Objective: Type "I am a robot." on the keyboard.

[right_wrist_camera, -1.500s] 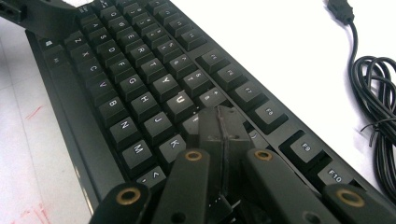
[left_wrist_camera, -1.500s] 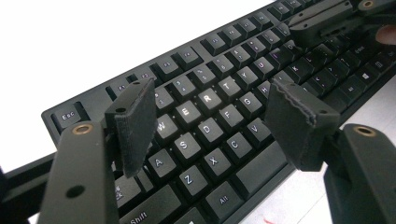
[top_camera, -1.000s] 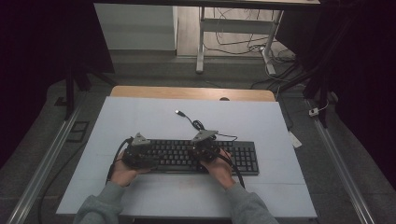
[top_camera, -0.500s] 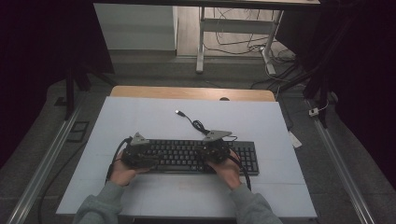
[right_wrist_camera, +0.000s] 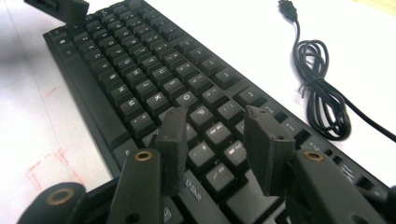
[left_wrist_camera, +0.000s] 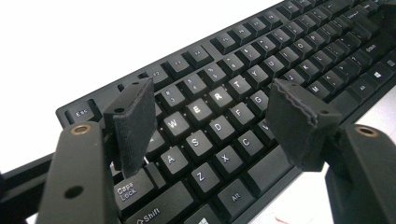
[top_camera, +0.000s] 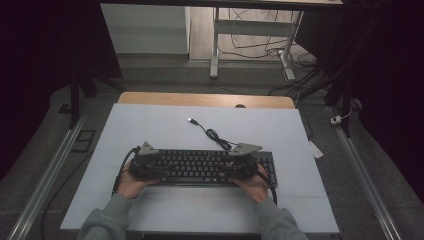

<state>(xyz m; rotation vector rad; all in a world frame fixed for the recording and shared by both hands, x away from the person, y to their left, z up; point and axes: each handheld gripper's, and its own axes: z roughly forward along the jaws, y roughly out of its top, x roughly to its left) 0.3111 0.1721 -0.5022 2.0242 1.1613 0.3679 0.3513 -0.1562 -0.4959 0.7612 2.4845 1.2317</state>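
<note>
Black keyboard (top_camera: pixel 200 166) (one), two claws apart

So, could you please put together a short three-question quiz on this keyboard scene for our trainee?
1. True or false: the right gripper has its jaws clamped on a key of the keyboard.
2. Where does the keyboard's cable end? A) plugged into a computer B) loose on the table C) in a hand
3. Over which end of the keyboard is the left gripper?

Key: 1 false, the jaws stand apart, having just been opening. 2 B. 3 The Esc and Caps Lock end.
</note>
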